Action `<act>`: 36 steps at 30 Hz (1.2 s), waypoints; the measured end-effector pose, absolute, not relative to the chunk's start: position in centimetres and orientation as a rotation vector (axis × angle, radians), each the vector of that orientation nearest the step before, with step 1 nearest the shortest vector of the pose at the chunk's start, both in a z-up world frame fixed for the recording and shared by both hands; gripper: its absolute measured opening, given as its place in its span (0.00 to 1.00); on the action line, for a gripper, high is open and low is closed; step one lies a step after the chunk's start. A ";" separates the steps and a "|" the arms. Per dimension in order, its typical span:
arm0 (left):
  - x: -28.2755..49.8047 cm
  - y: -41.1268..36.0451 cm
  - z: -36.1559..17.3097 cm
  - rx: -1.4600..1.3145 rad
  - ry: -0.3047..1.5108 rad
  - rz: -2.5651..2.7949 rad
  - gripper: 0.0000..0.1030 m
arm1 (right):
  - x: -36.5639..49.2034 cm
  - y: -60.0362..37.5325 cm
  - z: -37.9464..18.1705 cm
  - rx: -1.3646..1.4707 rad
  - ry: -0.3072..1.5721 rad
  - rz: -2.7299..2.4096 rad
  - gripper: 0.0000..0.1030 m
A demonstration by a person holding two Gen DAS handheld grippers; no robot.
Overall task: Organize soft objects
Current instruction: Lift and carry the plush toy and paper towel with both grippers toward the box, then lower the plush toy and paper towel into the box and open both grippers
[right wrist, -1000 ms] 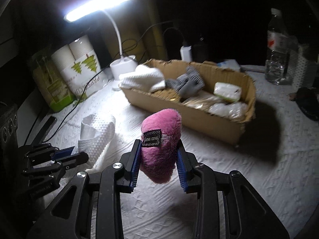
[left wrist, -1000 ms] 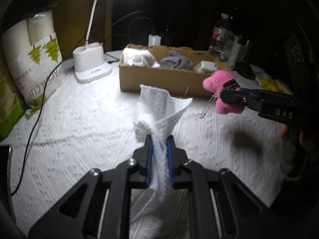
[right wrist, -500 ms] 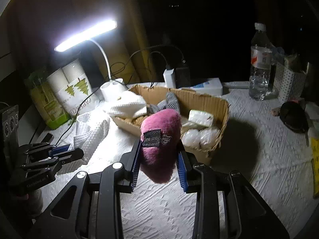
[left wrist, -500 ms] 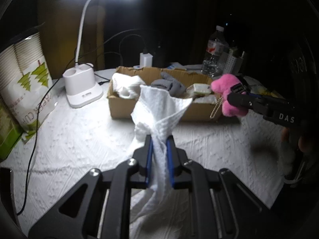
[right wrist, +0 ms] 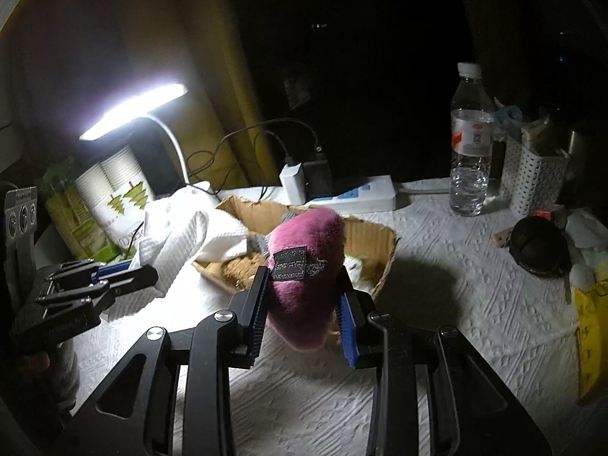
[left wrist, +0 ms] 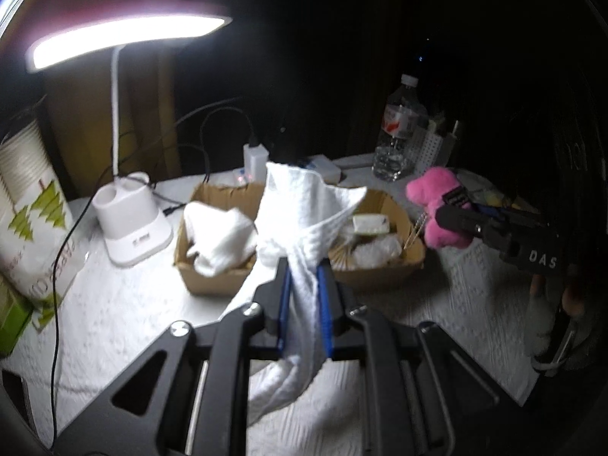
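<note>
My left gripper point(left wrist: 304, 269) is shut on a white waffle-weave cloth point(left wrist: 304, 205), held up above the table in front of the cardboard box point(left wrist: 212, 281). The cloth also shows in the right wrist view point(right wrist: 171, 239), held by the left gripper point(right wrist: 146, 271). My right gripper point(right wrist: 304, 285) is shut on a pink plush toy point(right wrist: 304, 266) with a black label, lifted near the box point(right wrist: 383, 235). In the left wrist view the plush point(left wrist: 433, 197) hangs right of the box. The box holds a white cloth point(left wrist: 220, 235), a grey item and small packets.
A lit white desk lamp point(left wrist: 131, 220) stands left of the box. A paper cup pack point(left wrist: 26, 209) is at the far left. A water bottle point(right wrist: 469, 152), white perforated holder point(right wrist: 535, 182), power strip point(right wrist: 357, 197), black pouch point(right wrist: 539, 245) and yellow item point(right wrist: 591, 334) sit around.
Both grippers have risen and moved toward the box, carrying the cloth and the plush higher. The box now lies below and just behind them.
</note>
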State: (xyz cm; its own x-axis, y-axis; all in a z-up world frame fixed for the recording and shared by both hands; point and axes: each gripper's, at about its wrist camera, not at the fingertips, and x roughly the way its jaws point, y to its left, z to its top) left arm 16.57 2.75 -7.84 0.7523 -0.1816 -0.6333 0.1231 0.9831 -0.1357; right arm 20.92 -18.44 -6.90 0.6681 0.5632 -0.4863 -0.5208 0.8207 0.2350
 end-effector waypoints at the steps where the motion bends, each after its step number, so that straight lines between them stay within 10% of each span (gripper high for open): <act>1: 17.0 2.6 -7.7 -0.086 0.699 -0.168 0.14 | 21.1 -18.5 -6.9 0.079 0.574 0.610 0.34; 36: 28.2 3.2 -13.8 -0.081 0.797 -0.145 0.14 | 30.3 -13.4 -10.5 0.067 0.655 0.624 0.34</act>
